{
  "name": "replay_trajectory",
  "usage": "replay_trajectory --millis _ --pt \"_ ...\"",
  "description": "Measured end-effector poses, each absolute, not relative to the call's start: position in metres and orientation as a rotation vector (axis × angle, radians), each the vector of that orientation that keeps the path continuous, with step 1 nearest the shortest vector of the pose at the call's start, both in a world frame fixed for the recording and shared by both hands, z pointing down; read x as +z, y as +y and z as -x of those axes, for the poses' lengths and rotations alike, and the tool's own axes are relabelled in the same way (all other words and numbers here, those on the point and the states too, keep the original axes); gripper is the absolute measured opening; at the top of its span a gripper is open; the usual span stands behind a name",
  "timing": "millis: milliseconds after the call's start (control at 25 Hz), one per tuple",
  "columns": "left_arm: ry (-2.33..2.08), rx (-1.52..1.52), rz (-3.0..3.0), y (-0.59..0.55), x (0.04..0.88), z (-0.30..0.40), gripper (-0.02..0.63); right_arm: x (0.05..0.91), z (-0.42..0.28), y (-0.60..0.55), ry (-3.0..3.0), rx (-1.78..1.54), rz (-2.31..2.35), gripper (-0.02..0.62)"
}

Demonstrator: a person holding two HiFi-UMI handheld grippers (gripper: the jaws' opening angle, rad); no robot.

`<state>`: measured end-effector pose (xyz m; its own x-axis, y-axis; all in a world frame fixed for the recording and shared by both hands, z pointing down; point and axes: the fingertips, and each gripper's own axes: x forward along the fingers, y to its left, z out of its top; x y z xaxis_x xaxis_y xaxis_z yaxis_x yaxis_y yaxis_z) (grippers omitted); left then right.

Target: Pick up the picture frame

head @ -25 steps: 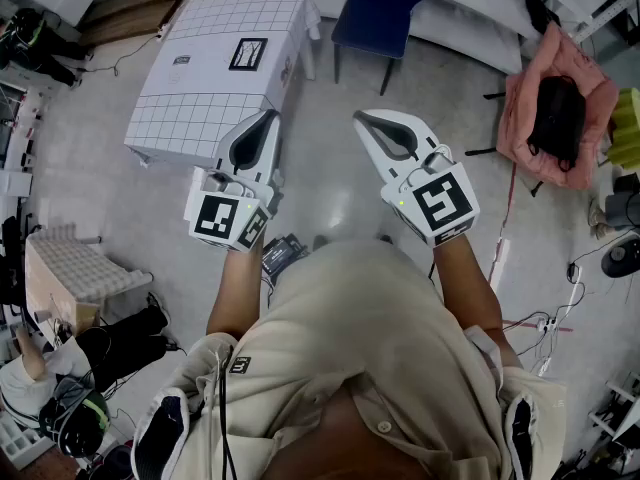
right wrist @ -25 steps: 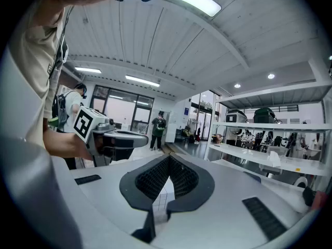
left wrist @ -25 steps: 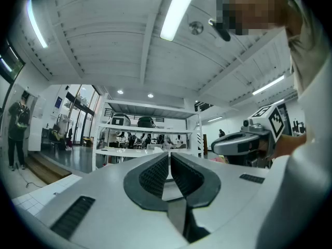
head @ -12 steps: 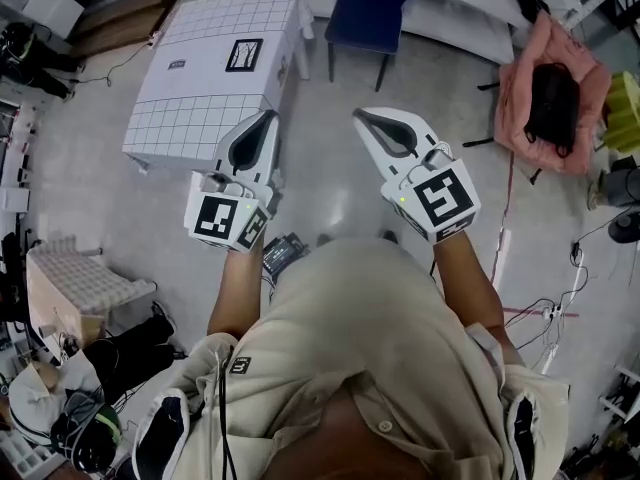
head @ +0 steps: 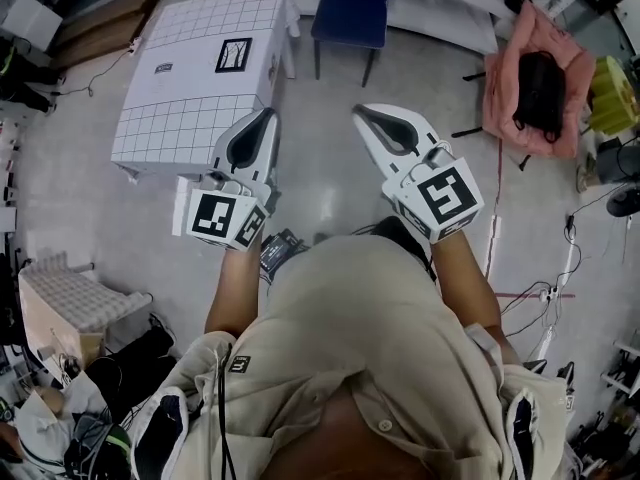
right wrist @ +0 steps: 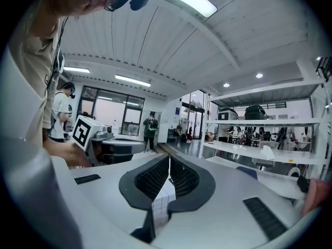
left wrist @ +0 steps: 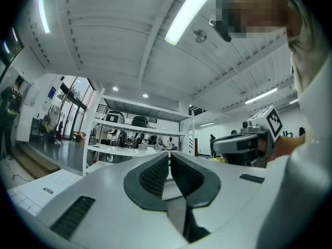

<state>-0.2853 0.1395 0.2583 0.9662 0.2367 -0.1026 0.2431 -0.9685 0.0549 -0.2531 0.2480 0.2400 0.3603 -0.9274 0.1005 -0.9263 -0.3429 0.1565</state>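
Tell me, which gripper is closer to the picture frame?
Left. The left gripper hangs beside the table holding the picture frame; the right gripper is farther right, over the floor.

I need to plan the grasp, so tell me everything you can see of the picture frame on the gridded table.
The picture frame is a rectangle with a dark border round a pale middle; what it shows is too small to tell. It appears to lie flat on the white gridded table, in its far half. Only the table touches it; the left tool and right tool are apart from it.

Two hand-held grippers (head: 268, 114) (head: 358, 114), one picture frame (head: 233, 54), one table (head: 170, 118), perhaps one chair (head: 352, 8).
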Motion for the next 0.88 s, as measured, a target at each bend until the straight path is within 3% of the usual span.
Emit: replay_trajectory --millis 440,880 --pt "0.326 -0.117 -3.042 0.126 0.263 0.250 0.026 0.244 0.207 0.239 -1.695 0.027 -2.443 0.028" --pt "0.137 -0.073 -3.082 0.126 0.266 0.155 0.026 0.252 0.095 0.247 -1.833 0.045 -2.395 0.028"
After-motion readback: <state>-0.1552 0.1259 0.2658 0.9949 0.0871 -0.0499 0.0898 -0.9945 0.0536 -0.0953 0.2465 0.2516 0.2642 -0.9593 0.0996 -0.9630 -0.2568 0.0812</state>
